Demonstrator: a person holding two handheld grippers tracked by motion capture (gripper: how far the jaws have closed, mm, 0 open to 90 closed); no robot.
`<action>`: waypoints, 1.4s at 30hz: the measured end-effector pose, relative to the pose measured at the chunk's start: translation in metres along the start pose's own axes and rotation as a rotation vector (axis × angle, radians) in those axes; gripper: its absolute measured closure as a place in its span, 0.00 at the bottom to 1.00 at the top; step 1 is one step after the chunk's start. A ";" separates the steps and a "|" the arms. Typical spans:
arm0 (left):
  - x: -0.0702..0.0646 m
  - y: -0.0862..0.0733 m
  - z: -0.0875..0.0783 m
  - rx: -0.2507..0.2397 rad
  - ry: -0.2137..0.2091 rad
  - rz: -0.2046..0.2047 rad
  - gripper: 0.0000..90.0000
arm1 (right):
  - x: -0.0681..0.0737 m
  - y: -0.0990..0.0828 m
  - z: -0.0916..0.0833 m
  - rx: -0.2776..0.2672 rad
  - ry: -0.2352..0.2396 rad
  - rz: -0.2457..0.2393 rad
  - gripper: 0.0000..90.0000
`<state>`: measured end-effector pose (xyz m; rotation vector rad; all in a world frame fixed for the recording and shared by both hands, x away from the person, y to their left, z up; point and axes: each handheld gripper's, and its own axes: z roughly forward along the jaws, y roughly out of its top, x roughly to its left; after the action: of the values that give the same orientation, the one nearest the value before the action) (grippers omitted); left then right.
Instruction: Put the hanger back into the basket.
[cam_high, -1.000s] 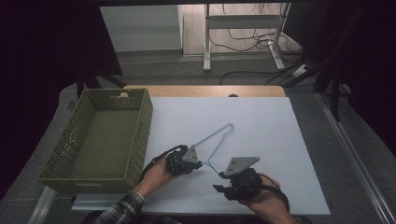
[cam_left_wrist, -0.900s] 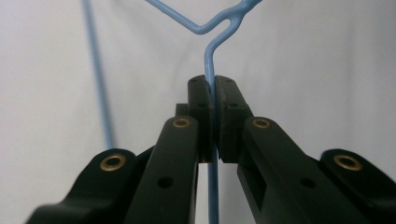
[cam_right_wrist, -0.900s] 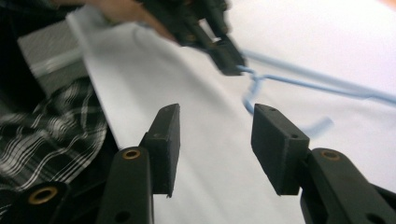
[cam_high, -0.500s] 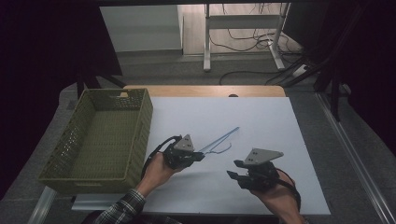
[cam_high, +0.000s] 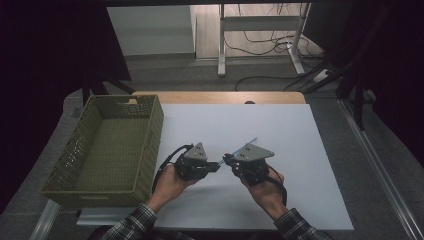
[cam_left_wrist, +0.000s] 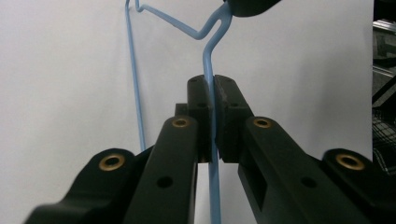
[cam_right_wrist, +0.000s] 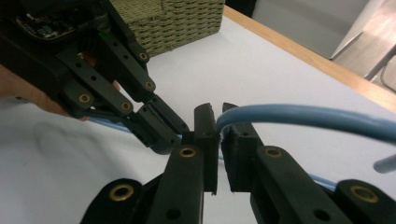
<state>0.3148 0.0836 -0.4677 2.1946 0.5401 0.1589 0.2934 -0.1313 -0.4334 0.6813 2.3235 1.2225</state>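
Both grippers clamp the blue wire hanger (cam_left_wrist: 209, 70) above the near middle of the white table (cam_high: 310, 130): the left gripper (cam_left_wrist: 213, 93) pinches its wire, and the right gripper (cam_right_wrist: 218, 122) has just closed on the hook, likely to steady it. The green basket (cam_high: 150, 130) stands left; open table lies right and far.

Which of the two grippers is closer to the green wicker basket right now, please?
The left. The left gripper sits just right of the basket, shut on the blue wire hanger; the right gripper, also gripping the hanger, lies farther right.
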 end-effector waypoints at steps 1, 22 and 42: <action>0.000 0.002 -0.002 0.004 0.000 -0.009 0.95 | 0.000 0.003 -0.001 0.001 -0.001 0.000 0.94; 0.002 0.028 -0.015 0.210 -0.095 -0.116 0.96 | 0.011 0.037 -0.006 0.133 0.016 -0.028 0.94; 0.035 0.032 -0.079 -0.001 -0.107 -0.285 0.97 | -0.028 -0.001 -0.057 0.010 0.063 0.180 0.54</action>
<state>0.3335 0.1378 -0.3950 2.0850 0.7834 -0.1098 0.2826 -0.1848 -0.4009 0.8838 2.3625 1.3289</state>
